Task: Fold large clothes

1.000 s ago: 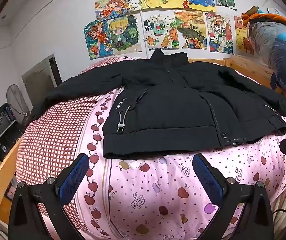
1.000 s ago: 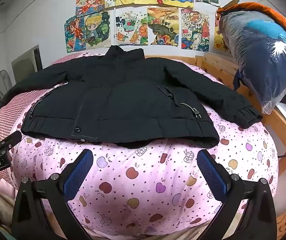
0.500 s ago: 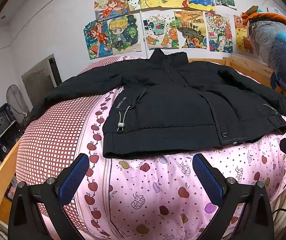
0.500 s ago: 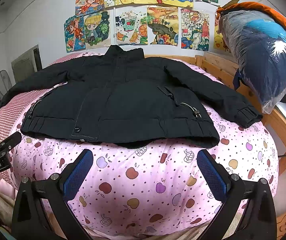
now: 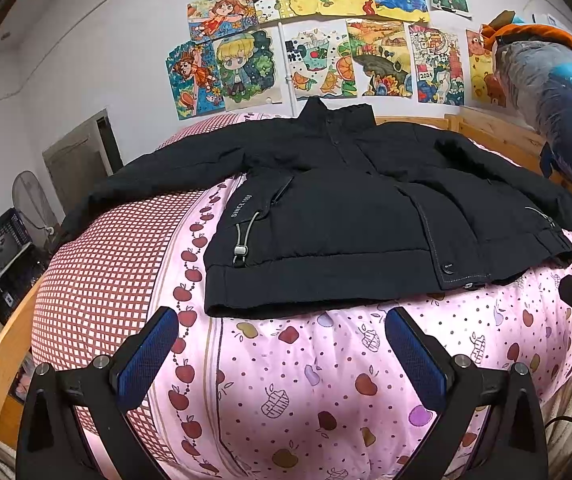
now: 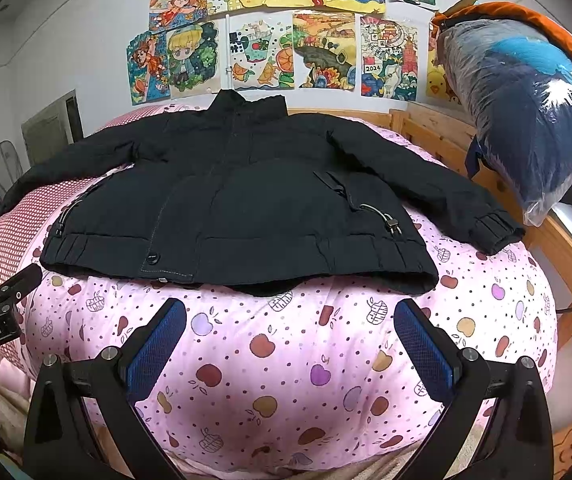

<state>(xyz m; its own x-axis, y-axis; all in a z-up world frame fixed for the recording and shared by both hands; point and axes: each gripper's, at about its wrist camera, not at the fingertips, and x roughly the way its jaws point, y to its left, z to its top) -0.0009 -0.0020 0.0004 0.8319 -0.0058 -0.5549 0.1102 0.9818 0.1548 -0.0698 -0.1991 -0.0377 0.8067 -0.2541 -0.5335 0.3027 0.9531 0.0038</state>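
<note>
Left gripper (image 5: 282, 350): the two fingers stand wide apart, blue pads facing each other. Nothing is between them and they touch nothing. They hang over the near part of the bed, a little short of the jacket hem.
Left fingers (image 5: 148, 356): the blue pad of the left one is over the border where the checked cloth meets the apple print.
Right gripper (image 6: 290, 344): the fingers are also spread wide and hold nothing. They hover above the pink quilt, near the hem but apart from it.
Right fingers (image 6: 426, 350): blue pad, free in the air, no cloth on it.
Black jacket (image 5: 350, 216): it lies flat and unfolded on the bed, front side up, collar toward the wall and hem toward the grippers. Both sleeves are stretched out to the sides. A drawcord with a toggle hangs at each side pocket.
Pink quilt (image 6: 286, 364): printed with apples and dots, it covers the bed under the jacket.
Checked cloth (image 5: 106, 276): red and white, on the left side of the bed, under the left sleeve.
Wooden bed frame (image 6: 438, 128): it shows behind and at the right of the quilt.
Plastic-wrapped bundle (image 6: 526, 108): dark blue, it sits on the right, above the frame.
Drawings (image 5: 326, 40): many coloured sheets on the wall behind the collar.
</note>
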